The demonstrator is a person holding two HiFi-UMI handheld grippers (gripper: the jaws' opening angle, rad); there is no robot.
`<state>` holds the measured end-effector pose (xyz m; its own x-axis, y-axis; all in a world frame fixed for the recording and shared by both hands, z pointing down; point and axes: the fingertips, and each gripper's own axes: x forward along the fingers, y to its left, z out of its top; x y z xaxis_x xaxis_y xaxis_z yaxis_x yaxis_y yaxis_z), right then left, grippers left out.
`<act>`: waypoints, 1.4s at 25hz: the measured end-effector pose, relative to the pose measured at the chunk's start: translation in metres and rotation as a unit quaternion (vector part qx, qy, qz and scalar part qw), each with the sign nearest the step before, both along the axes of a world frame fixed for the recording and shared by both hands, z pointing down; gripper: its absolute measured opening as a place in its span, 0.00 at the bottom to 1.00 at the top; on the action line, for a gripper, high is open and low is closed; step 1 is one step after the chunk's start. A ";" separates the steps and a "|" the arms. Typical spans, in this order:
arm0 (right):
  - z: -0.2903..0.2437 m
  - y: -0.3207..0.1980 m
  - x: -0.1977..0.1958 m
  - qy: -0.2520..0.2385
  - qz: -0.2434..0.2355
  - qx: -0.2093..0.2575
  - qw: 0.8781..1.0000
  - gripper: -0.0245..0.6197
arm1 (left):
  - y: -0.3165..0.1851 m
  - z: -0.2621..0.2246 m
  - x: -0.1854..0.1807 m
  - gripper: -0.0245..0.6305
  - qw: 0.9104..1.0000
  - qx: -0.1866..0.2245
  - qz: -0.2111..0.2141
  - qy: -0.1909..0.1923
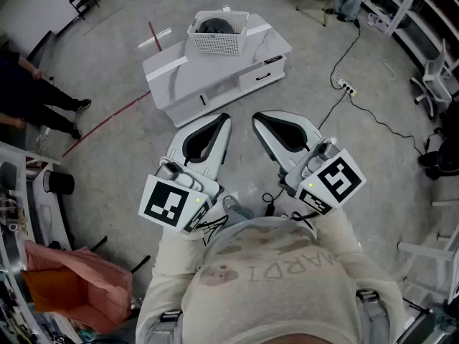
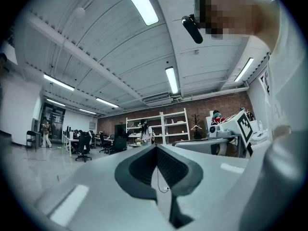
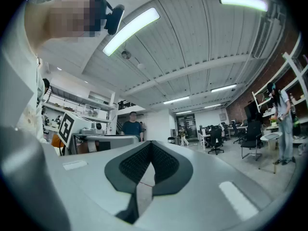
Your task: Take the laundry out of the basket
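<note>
A white slatted laundry basket [image 1: 217, 32] stands on a low white table [image 1: 215, 74] ahead of me, with dark laundry [image 1: 214, 26] inside it. The left gripper [image 1: 224, 119] and the right gripper [image 1: 258, 119] are held side by side close to my chest, well short of the table, both pointing toward it. In the left gripper view, the left gripper [image 2: 156, 148] has its ribbed tips meeting with nothing between them. The right gripper [image 3: 151, 143] looks the same in its own view. Both gripper views tilt up at the ceiling and room, so the basket is hidden there.
Bare concrete floor lies between me and the table. A person [image 1: 32, 92] stands at the left. A power strip with a black cable [image 1: 346, 87] lies to the right, past it a chair [image 1: 437, 77] and shelving. A pink-orange cloth heap [image 1: 72, 278] sits near left.
</note>
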<state>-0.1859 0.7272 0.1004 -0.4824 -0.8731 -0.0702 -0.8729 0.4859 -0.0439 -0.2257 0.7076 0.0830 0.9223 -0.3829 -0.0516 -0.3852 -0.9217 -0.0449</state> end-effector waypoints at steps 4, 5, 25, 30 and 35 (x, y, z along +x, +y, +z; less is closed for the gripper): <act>0.004 -0.007 0.000 0.003 0.002 -0.003 1.000 0.08 | -0.008 0.003 0.002 0.04 1.000 -0.001 0.004 0.001; 0.006 -0.008 0.000 0.003 0.003 -0.004 1.000 0.08 | -0.010 0.004 0.003 0.04 1.000 -0.002 0.005 0.001; 0.001 -0.083 -0.031 -0.040 0.022 0.000 0.999 0.08 | -0.094 0.012 -0.040 0.04 1.000 0.003 0.023 0.003; 0.004 -0.101 -0.042 -0.037 0.036 -0.006 0.999 0.08 | -0.120 0.017 -0.053 0.04 0.999 0.003 0.037 0.002; 0.008 -0.119 -0.033 -0.025 0.048 -0.014 0.998 0.08 | -0.141 0.023 -0.048 0.04 0.999 -0.011 0.040 0.014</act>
<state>-0.2193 0.6086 0.1084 -0.3923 -0.9174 -0.0677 -0.9121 0.3974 -0.1003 -0.2740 0.5667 0.1062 0.9483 -0.3097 -0.0698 -0.3114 -0.9502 -0.0148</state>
